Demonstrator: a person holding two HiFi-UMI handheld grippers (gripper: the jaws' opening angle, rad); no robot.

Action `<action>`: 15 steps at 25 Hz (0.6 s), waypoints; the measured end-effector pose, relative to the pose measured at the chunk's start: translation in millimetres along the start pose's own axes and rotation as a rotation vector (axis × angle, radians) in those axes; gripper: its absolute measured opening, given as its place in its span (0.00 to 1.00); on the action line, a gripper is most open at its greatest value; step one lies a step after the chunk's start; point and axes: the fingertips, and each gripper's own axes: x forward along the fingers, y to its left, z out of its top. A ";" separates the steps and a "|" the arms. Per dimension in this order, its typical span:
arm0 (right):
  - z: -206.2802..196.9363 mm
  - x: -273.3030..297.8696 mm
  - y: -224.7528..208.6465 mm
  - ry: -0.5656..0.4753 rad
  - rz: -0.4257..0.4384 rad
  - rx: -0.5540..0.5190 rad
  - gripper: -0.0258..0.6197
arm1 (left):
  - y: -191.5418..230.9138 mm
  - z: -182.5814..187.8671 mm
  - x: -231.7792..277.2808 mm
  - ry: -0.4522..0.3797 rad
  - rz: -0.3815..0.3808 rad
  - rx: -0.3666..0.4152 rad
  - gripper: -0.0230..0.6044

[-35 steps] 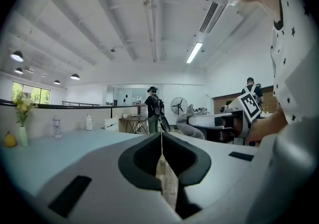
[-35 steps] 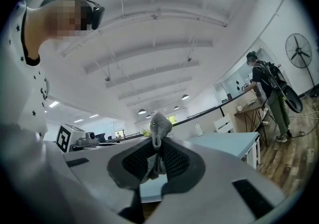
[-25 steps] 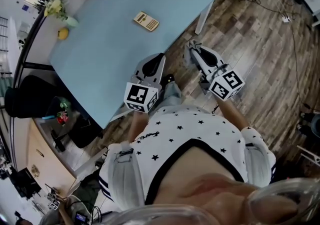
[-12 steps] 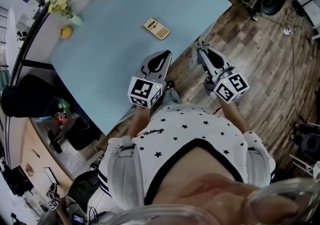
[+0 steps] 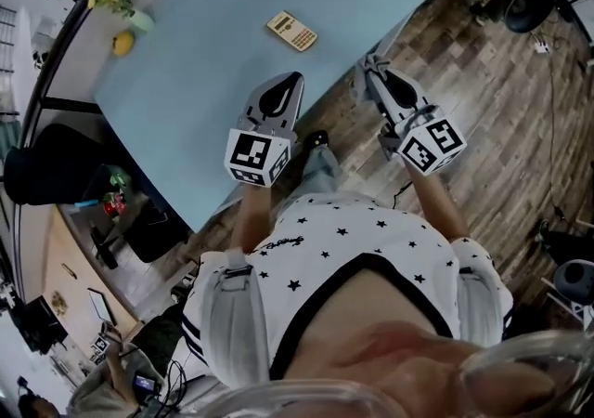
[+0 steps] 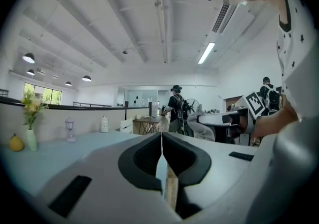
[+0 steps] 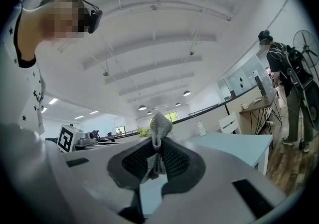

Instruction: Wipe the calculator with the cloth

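Head view: beige calculator point(image 5: 291, 32) lay flat on blue desk point(image 5: 204, 82). Grey cloth point(image 7: 159, 123) was pinched in right hand-held gripper point(image 7: 159, 139); left hand-held gripper point(image 6: 162, 136) closed, empty.

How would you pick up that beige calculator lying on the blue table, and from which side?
I'd pinch the flat beige calculator across its two long edges, coming straight down from above: it lies face-up on the light blue table, with no raised part. The left hand-held gripper is shut and empty; it would need opening first.
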 end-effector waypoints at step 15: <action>-8.1 -4.9 0.1 -0.004 -0.004 0.012 0.11 | -10.0 -14.7 0.6 0.012 -0.028 -0.029 0.09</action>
